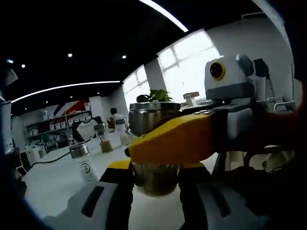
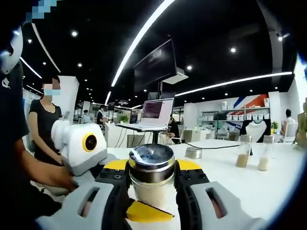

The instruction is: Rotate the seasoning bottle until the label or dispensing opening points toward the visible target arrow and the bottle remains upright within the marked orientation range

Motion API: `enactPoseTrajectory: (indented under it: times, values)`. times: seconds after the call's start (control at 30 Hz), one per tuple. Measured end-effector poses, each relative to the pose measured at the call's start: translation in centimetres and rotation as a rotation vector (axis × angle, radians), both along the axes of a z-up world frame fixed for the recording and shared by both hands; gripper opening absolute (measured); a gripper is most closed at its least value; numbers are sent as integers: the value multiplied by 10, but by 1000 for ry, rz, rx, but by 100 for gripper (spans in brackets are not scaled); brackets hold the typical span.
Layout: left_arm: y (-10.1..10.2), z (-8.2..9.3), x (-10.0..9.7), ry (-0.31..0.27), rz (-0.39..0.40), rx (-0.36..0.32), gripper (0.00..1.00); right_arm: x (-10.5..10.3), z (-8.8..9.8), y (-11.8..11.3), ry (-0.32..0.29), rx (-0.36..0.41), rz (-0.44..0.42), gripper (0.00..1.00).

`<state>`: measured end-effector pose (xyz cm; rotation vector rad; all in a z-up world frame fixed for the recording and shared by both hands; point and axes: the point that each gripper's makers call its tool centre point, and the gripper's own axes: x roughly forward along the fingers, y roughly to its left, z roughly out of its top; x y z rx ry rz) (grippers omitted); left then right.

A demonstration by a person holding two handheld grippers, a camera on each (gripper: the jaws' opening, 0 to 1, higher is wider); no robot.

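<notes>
— Where is the seasoning bottle (image 2: 152,178) at the moment?

— Upright on the white surface (image 2: 268,187), right between the fingers (image 2: 194,191) of the right gripper (image 2: 152,184). They press its glass body on both sides, just under the shiny metal cap (image 2: 151,160).

— And the left gripper?

— In the left gripper view its fingers (image 1: 117,191) also sit either side of the same bottle (image 1: 154,178), low on the body. Whether they actually press it or just flank it, I cannot tell. The right gripper's yellow finger (image 1: 175,139) crosses in front of the bottle there.

— Is it standing straight?

— It looks upright in both views. A yellow wedge shape (image 2: 144,212) lies on the surface at its base, seen in the right gripper view.

— Anything else on the surface?

— A small white-labelled jar (image 1: 84,162) stands apart, and two glass shakers (image 2: 244,152) with tan powder stand well away towards the far edge. A laptop (image 2: 153,112) sits on a stand beyond, and a person in a dark top (image 2: 44,120) stands nearby.
</notes>
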<state>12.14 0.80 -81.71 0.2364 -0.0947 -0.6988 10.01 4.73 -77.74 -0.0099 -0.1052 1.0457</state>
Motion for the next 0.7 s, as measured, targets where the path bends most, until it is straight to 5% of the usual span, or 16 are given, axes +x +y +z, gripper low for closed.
enactPoseTrajectory:
  times: [0.07, 0.2, 0.3, 0.4, 0.53, 0.6, 0.7]
  values:
    - [4, 2, 4, 1, 75, -46, 37, 5, -2, 2, 22, 3, -57, 35]
    - [16, -1, 10, -54, 225, 78, 37, 14, -15, 0, 84, -20, -181, 35]
    - [9, -3, 9, -10, 168, 1, 37, 14, -13, -3, 71, -1, -224, 35]
    - [8, -1, 8, -20, 119, 1, 37, 15, -12, -6, 71, 0, -212, 35]
    - [-5, 3, -3, 57, -97, -144, 37, 7, -3, -5, 25, -6, -82, 34]
    - [-10, 2, -10, 145, -200, -201, 38, -2, -2, -3, -22, -57, 3, 34]
    - [-11, 2, -17, 97, -256, -151, 38, -15, -1, 0, -76, -97, 77, 34]
